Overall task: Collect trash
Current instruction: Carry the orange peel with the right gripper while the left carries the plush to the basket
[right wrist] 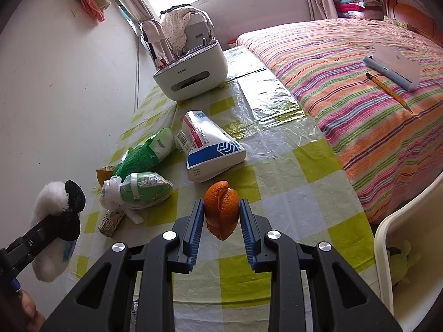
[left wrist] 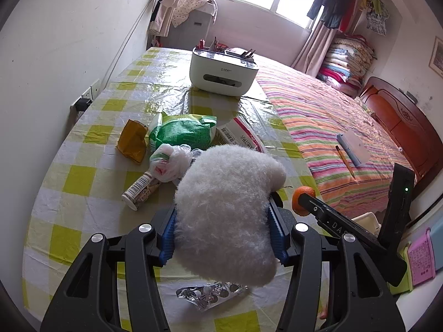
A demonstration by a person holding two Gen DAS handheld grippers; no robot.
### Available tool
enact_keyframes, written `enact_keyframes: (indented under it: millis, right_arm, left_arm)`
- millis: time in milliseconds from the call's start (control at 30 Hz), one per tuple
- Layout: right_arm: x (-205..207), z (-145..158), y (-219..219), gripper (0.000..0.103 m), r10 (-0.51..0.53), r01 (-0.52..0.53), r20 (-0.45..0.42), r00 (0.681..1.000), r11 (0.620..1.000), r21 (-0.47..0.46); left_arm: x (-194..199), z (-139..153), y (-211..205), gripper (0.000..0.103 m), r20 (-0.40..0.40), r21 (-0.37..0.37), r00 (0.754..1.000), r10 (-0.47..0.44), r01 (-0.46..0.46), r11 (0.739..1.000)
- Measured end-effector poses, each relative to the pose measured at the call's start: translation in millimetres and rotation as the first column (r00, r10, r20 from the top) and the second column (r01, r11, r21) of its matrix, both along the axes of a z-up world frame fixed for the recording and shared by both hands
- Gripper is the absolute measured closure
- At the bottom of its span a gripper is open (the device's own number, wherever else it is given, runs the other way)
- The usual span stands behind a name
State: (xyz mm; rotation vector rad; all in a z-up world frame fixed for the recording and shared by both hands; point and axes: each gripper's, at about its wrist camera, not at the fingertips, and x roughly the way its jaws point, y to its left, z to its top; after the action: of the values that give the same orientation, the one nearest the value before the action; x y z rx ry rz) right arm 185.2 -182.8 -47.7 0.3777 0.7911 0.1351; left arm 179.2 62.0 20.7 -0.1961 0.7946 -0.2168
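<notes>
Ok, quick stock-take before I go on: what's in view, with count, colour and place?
plush toy: 1, white and black, in left gripper
orange peel: 1, orange, in right gripper
green bags: 2, mid-table
white-blue pack: 1, mid-table
yellow wrapper: 1, near wall
bottle: 1, lying beside bags
foil blister: 1, silver, table's near edge
organiser box: 1, white, far end
pencil: 1, yellow, on bed
left gripper: 1, black
right gripper: 1, black

Left tongs (left wrist: 224, 232) clamped on a white fluffy toy (left wrist: 227, 207) above the checked worktop (left wrist: 83, 182). Beyond it lie a green bag (left wrist: 182, 131), a yellow packet (left wrist: 133, 141) and a small bottle (left wrist: 139, 189). At right, the right tongs (left wrist: 301, 197) grip an orange peel (left wrist: 300, 192).
</notes>
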Motion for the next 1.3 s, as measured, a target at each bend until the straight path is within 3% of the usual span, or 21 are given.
enact_keyframes:
  millis: [367,767,1300]
  right_arm:
    - [-36,9,-68,0.077,-0.15,0.151,0.041,0.988,0.988,-0.012]
    - [-77,8,-129,0.077,-0.301,0.303,0.063,0.952,0.952,-0.039]
    - [-111,0,-178,0.075,-0.426,0.427,0.046,0.903,0.904,0.005]
  left_arm:
    - [-9,-2,-45,0.05,-0.002,-0.014,0.995,-0.098,0.098,0.995]
    - [-27,-7,-119,0.05,-0.001,0.001,0.969,-0.245,0.245,0.969]
    - [-41,-12,-193,0.05,-0.016,0.026,0.938,-0.346,0.346,0.938]
